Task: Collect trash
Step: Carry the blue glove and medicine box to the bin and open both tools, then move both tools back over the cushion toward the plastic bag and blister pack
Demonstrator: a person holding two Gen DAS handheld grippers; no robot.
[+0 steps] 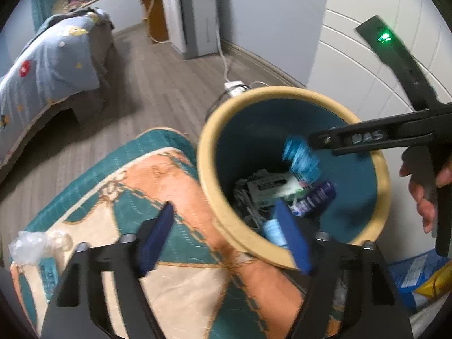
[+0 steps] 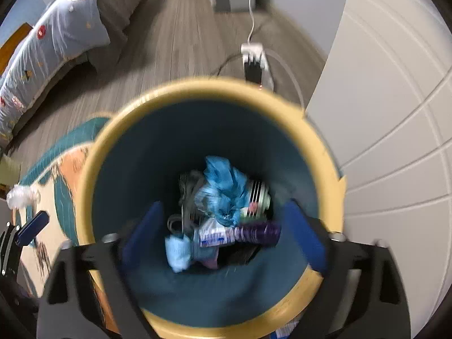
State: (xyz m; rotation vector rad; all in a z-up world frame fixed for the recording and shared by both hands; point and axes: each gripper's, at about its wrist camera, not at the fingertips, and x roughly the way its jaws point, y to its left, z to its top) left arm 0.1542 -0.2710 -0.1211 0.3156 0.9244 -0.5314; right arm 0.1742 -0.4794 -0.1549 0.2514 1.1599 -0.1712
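Note:
A round trash bin (image 1: 214,130) with a yellow rim and teal inside stands on the floor. It shows from above in the right wrist view (image 2: 93,152). It holds a crumpled blue wrapper (image 2: 223,180), a purple tube (image 2: 260,230), a pale blue wad (image 2: 176,250) and a can. In the left wrist view the blue wrapper (image 1: 302,158) is blurred inside the bin, just below the right gripper's fingers. My right gripper (image 2: 226,234) is open and empty over the bin mouth. My left gripper (image 1: 226,234) is open and empty above the rug beside the bin.
A patterned teal and orange rug (image 1: 147,197) lies left of the bin. A clear crumpled plastic bag (image 1: 31,244) lies on its left edge. A bed (image 1: 42,65) stands far left. A white power strip (image 2: 254,53) and cords lie behind the bin. A white cabinet (image 2: 395,113) stands right.

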